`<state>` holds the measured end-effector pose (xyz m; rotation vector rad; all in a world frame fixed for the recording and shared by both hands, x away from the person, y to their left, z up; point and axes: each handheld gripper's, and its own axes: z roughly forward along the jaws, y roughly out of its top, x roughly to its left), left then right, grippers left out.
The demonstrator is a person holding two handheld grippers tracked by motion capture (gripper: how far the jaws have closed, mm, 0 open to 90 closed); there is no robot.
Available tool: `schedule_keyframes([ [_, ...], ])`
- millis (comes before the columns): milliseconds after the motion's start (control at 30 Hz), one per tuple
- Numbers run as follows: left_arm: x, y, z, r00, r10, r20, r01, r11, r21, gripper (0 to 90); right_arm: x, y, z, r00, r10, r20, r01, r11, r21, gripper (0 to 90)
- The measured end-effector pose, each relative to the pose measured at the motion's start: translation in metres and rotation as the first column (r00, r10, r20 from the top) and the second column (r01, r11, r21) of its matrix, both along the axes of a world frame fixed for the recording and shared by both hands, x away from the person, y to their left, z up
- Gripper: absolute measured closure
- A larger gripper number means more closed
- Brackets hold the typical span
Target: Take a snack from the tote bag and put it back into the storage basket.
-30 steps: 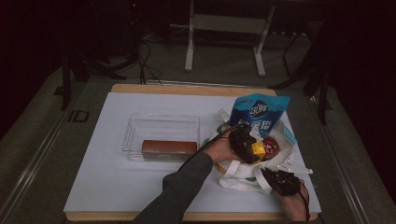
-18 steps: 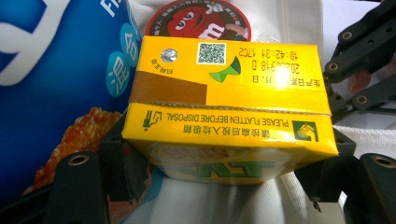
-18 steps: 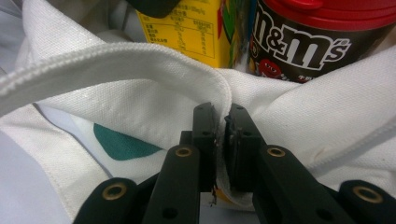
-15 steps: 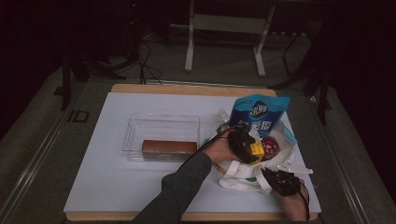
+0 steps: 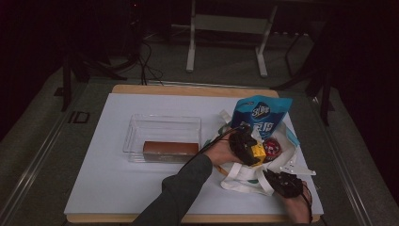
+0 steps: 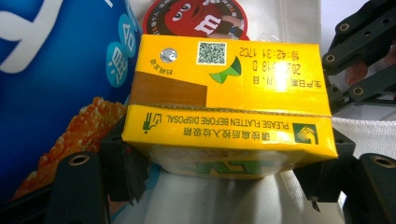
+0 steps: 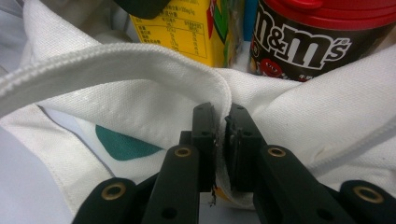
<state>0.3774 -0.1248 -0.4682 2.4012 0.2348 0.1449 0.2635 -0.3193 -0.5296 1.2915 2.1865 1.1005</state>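
Unloading or loading of the white cloth bag (image 5: 244,175) under way, judged from how things lie; which of the two cannot be told from this moment alone. Left tongs (image 5: 249,149) clamped across the yellow drink carton (image 6: 229,107), pads pressing on its two sides, carton lying crosswise between the jaws at the bag's mouth, just beside the blue snack pouch (image 5: 261,115) and the red-lidded candy tub (image 5: 271,147). Right tongs (image 5: 282,181) pressed together on the bag's rim (image 7: 219,93), a fold of white cloth pinched between the pads, holding the mouth open at the near right of the bench (image 5: 117,188). Seen from the right gripper view: carton (image 7: 187,32) and candy tub (image 7: 303,37) standing upright inside, right behind the pinched hem. Farther left on the bench, well apart from the bag, a clear plastic tray (image 5: 162,136) with a brown bar (image 5: 170,149) lying along its near wall. Likely step: moving the carton between bag and tray, with the bag steadied. Next move calls for a firm, level hold on the carton so it does not slip or crush, a lift straight up clear of the cloth rim and the pouch, then a carry leftward to the tray's free space behind the bar; meanwhile the pinch on the hem wants keeping so the bag does not drag along or fold shut.
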Motion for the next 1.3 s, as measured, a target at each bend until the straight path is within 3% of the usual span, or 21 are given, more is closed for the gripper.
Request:
schedule_keyframes([
  [433,-0.004,0.002,0.003,0.9996,0.014,0.025,-0.014,0.9998,0.015,29.1,-0.002,0.001,0.0,1.0,0.001,0.005,-0.001,1.0,-0.007,82.6],
  [900,-0.006,0.017,0.022,0.9966,0.073,0.038,-0.072,0.9968,-0.037,29.2,-0.002,0.0,0.0,1.0,-0.001,0.005,0.001,1.0,-0.001,82.6],
  [1300,-0.012,0.033,0.043,0.9944,0.087,0.059,-0.083,0.9939,-0.072,29.2,-0.002,-0.001,-0.001,1.0,-0.002,0.005,0.002,1.0,0.006,82.6],
])
